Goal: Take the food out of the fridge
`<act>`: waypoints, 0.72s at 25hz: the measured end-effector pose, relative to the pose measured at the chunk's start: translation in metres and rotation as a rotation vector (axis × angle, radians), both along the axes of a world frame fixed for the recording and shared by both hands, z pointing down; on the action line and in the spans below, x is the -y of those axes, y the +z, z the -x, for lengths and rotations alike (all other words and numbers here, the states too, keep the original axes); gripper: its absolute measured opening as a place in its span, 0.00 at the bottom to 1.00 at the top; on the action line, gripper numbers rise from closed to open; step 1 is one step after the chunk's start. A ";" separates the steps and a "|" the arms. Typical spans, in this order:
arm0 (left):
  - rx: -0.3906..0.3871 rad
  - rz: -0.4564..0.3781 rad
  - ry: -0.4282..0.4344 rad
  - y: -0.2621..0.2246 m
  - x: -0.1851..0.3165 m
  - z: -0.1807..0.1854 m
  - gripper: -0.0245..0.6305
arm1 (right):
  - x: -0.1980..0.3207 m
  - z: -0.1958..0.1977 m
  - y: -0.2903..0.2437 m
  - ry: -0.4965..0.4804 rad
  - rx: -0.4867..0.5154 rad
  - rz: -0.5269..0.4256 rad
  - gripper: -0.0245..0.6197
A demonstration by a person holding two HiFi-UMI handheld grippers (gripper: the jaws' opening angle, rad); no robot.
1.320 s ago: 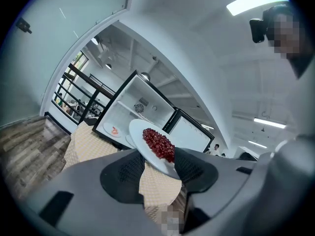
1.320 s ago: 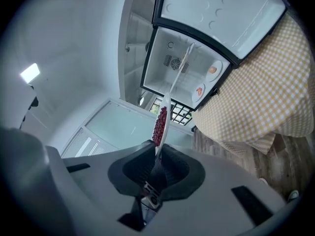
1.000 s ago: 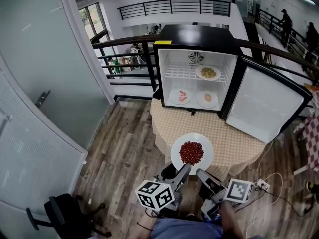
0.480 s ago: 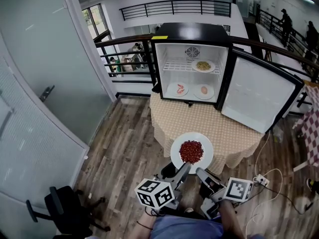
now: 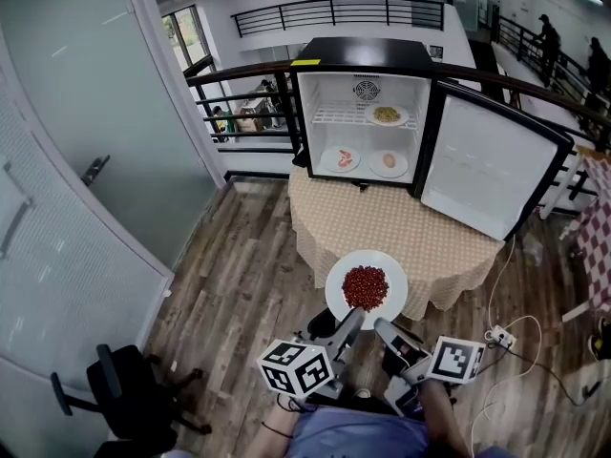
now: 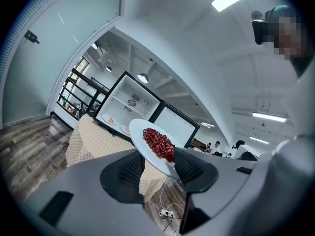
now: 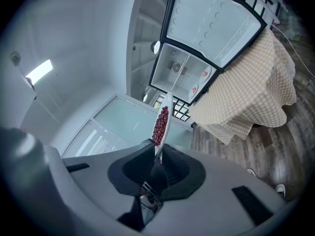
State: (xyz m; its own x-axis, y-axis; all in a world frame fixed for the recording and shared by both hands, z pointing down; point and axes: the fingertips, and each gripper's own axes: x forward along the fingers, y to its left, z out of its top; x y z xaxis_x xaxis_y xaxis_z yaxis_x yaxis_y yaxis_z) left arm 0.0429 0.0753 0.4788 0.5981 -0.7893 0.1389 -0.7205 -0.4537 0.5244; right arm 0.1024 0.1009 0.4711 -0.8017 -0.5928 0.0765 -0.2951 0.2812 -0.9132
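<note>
Left hand-held gripper (image 6: pixel 157 162): grasping the near rim of the white plate (image 5: pixel 336 273).
Right hand-held gripper (image 7: pixel 158 154): clenched on the same rim, just beside the left.
Plate: heaped with small red pieces (image 5: pixel 366 287), held well out in front of the mini fridge (image 5: pixel 368 55).
Fridge: stands on the checked-cloth worktop (image 5: pixel 382 222), door (image 5: pixel 492 165) wide open.
Inside fridge: shelf plate (image 5: pixel 387 114) above two lower plates (image 5: pixel 341 158).

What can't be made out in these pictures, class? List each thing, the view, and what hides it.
- Food on the plates in the fridge: head view, too small to name.
- Whether the left hand-held gripper presses the white plate: left gripper view, the tilted plate covers the contact.
- People by the far railing: head view, too small to tell what they are doing.
</note>
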 end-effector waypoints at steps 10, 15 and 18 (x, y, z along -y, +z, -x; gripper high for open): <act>0.008 0.001 0.009 -0.003 -0.011 -0.008 0.34 | -0.011 -0.008 -0.001 0.008 -0.010 -0.007 0.12; 0.014 0.003 0.007 -0.003 -0.013 -0.005 0.34 | -0.014 -0.007 0.003 0.013 -0.007 0.017 0.12; 0.019 0.004 0.006 -0.003 -0.012 -0.002 0.34 | -0.013 -0.003 0.002 0.008 -0.007 0.011 0.12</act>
